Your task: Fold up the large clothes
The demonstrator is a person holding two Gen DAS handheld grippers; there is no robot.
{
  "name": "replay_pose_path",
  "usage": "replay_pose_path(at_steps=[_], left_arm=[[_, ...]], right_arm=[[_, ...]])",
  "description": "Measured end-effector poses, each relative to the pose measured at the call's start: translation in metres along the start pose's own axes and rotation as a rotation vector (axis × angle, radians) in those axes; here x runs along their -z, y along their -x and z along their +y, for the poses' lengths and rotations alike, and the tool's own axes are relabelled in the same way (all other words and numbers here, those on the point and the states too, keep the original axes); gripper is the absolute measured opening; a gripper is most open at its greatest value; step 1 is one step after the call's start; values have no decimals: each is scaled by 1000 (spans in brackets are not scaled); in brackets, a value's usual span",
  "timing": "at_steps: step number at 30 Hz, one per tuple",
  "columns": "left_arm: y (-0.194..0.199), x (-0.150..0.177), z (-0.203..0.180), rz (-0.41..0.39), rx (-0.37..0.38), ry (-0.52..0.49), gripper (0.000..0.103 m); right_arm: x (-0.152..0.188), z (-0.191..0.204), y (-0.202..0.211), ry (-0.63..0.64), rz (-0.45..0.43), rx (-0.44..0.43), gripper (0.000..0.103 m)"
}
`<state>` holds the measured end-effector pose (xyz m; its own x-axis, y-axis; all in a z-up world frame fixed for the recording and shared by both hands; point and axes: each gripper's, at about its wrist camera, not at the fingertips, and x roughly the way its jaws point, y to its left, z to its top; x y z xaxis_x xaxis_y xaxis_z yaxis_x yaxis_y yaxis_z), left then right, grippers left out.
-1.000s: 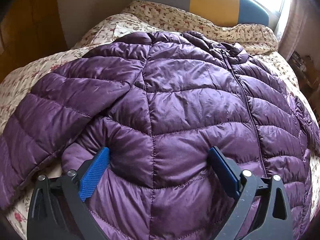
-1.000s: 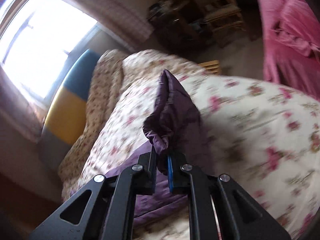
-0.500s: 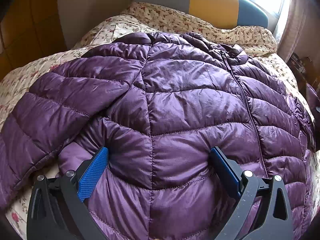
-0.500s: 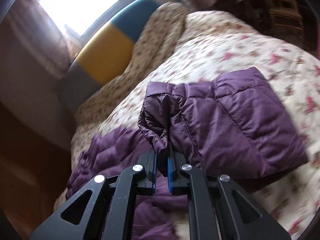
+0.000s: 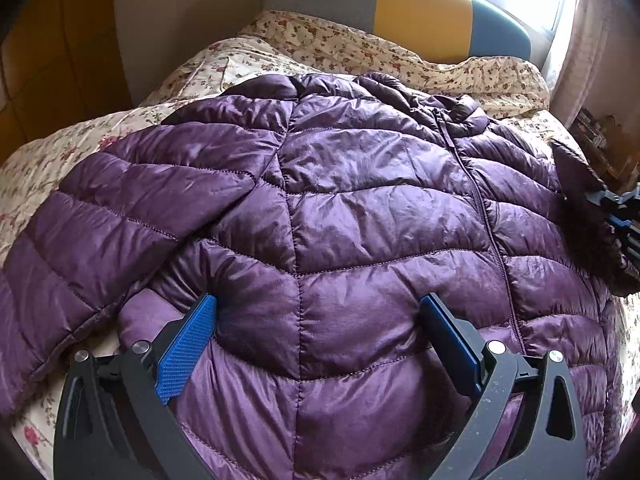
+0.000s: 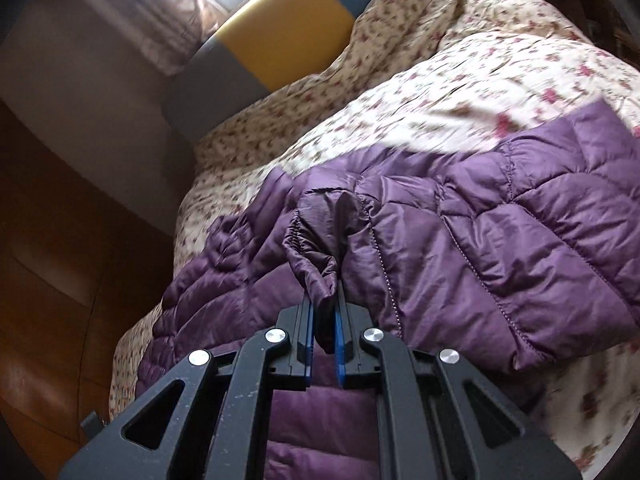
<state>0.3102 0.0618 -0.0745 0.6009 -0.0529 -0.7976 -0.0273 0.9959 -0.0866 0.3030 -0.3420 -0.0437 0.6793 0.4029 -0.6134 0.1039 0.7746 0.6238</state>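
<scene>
at the far left of the left wrist view one sleeve of the purple jacket lies angled across the floral quilt, its cuff end toward the near left edge. just right of it the left claw stands wide open, pressed down on the jacket's lower front — a puffy quilted panel bulges between the two blue pads, which dent the fabric on either side without pinching it. the jacket lies front-up with its zip running from the collar, far from the claw, down past the right finger. beyond the collar sits a headboard in grey, yellow and blue. at the right edge the right claw comes in, a dark fold of the jacket hanging from it.

in the right wrist view the right claw is clamped nearly closed on the gathered cuff of the other sleeve — that sleeve is lifted and stretches off to the right above the quilt, while the jacket's body lies below and left of the fingers.
</scene>
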Motion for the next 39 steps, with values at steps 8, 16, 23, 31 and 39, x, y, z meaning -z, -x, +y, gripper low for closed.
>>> replay_pose_path(at_steps=[8, 16, 23, 31, 39], left_arm=[[0, -2, -4, -2, 9, -3, 100], [0, -1, -4, -3, 13, -2, 100], [2, 0, -4, -3, 16, 5, 100], [20, -2, -8, -19, 43, 60, 86], [29, -13, -29, -31, 166, 30, 83]], right_arm=[[23, 33, -26, 64, 87, -83, 7], [53, 69, -59, 115, 235, -245, 7], [66, 78, -63, 112, 280, -313, 42], [55, 63, -25, 112, 198, -281, 57], [35, 16, 33, 102, 22, -121, 61]])
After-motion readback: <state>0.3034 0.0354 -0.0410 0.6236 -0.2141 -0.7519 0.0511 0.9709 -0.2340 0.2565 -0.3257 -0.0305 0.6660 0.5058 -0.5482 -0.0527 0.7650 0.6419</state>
